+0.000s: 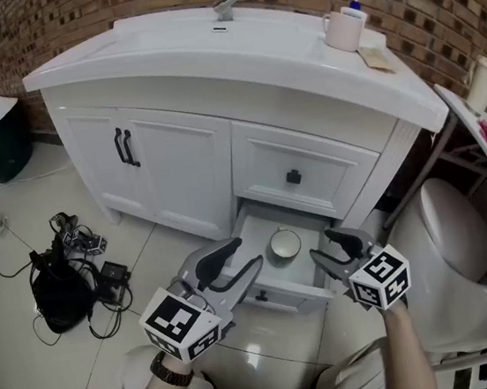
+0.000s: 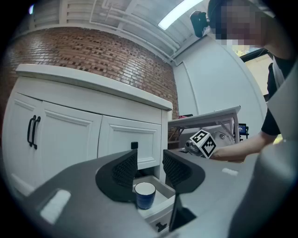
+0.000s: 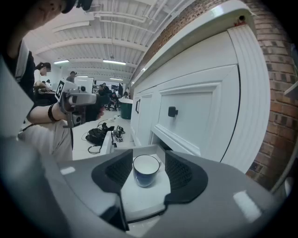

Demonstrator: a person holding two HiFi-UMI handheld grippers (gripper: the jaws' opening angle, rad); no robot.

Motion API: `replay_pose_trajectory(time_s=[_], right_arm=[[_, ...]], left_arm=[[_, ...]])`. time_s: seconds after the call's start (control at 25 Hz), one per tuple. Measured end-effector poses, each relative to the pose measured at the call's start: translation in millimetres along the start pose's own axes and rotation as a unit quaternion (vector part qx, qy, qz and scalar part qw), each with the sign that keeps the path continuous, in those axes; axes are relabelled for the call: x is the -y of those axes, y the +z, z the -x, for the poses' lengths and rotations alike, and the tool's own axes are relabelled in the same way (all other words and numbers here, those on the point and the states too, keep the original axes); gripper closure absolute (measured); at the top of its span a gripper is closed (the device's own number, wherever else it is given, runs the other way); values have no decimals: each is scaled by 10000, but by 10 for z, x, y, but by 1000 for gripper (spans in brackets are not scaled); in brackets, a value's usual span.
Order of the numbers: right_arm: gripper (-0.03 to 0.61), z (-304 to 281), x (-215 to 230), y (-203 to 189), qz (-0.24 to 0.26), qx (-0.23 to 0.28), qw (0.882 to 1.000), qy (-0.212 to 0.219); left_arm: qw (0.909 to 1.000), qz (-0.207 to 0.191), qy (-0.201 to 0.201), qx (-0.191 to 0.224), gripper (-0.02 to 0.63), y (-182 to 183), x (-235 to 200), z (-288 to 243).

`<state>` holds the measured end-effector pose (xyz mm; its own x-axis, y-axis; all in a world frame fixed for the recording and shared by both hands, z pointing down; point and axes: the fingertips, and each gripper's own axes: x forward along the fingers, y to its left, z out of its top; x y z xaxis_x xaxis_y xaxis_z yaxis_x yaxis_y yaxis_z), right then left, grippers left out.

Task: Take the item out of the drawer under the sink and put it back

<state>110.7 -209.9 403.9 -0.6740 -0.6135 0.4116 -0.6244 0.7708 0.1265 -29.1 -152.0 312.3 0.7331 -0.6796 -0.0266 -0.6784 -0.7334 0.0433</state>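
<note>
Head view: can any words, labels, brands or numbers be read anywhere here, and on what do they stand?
No text can be read in any view.
left marker cube and right marker cube: black-and-white square patterns only, no letters.
pump bottle: any label is too small to read.
cup in the open drawer: plain blue, no print visible.

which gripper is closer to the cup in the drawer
Right, narrowly. The right gripper frames the cup between open jaws from its right; the left gripper sits slightly farther, on its left.
</note>
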Motion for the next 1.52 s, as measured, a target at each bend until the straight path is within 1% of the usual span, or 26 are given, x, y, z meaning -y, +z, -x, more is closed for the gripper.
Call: replay_pose_trajectory(time_s=[0.16,0.36,0.52,0.76,0.96,1.08,1.32,1.52], right_arm=[[359,-58,-39,-14,90,-53,9999,52],[357,-134,-37,-183,358,-527,9979,120],[339,-228,29,-364,312,-858,9957,183],[331,-339,37,-489,270,-1070,9934,319],[302,-459,19,-617,290,-1410,9886,436],[264,-552,-12,-738,345,-1720,9830,534],[264,-764,-52,-809,374,-1940,9782,640],[181,-966,-98,-899,288,-2183,9727,727]], left_arm=[[10000,42,11,-38,431,-40,-58,-5],[9999,86,-26,-81,431,-52,-36,-31],[9999,39,-95,-96,431,-35,24,-49],[9998,87,-34,-162,431,-74,-35,-59],[9991,148,-57,-390,431,-199,-36,-80],[9989,153,-58,-442,431,-226,-58,-73],[9988,219,8,-445,431,-220,-152,-58],[9985,251,32,-487,431,-269,-221,-47]])
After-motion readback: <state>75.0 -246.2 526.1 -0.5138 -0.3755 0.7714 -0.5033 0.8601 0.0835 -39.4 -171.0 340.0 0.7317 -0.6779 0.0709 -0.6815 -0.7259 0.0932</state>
